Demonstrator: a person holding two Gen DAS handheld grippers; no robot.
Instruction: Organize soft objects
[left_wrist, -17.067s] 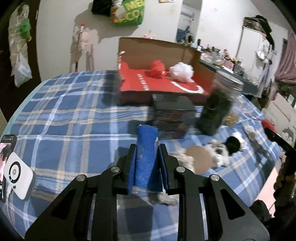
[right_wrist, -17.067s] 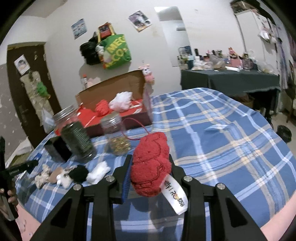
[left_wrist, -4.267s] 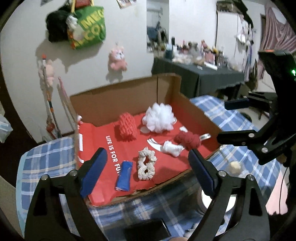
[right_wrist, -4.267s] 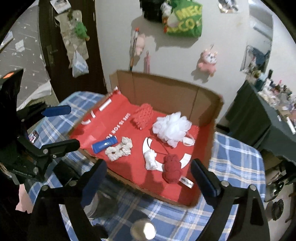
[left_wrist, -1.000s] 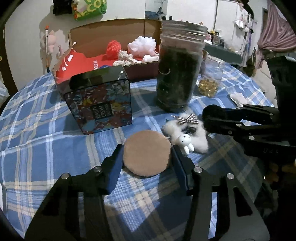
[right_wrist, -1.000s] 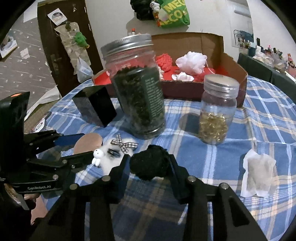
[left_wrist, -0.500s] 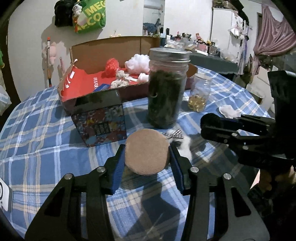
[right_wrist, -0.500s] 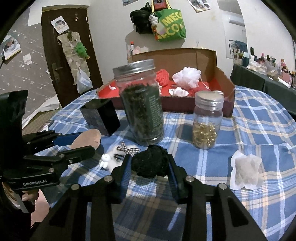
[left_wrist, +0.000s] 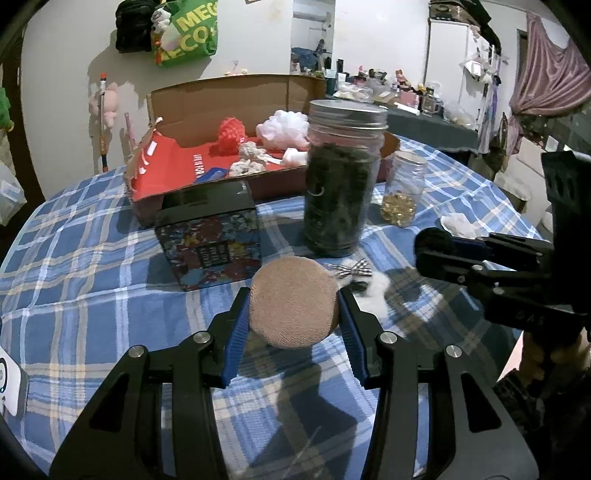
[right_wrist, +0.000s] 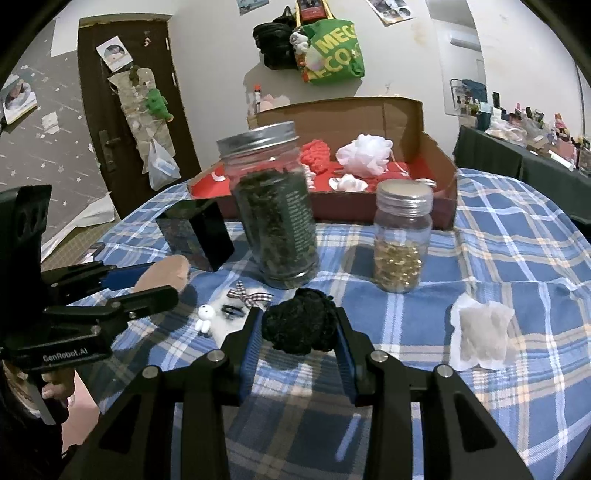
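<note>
- Tan round pad (left_wrist: 293, 302): pinched in left tongs (left_wrist: 292, 308), now lifted higher, nearer the cardboard box (left_wrist: 221, 96).
- Black pom-pom (right_wrist: 300, 320): pinched in right tongs (right_wrist: 298, 334), likewise raised; both boxward next.

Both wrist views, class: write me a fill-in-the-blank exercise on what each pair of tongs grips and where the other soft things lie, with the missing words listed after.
1. The left tongs grip a round tan ____.
2. The right tongs grip a fuzzy ____ pom-pom.
3. The white puff lies inside the cardboard ____.
4. The tall jar of dark leaves wears a ____ lid.

Missing words: pad; black; box; metal
</note>
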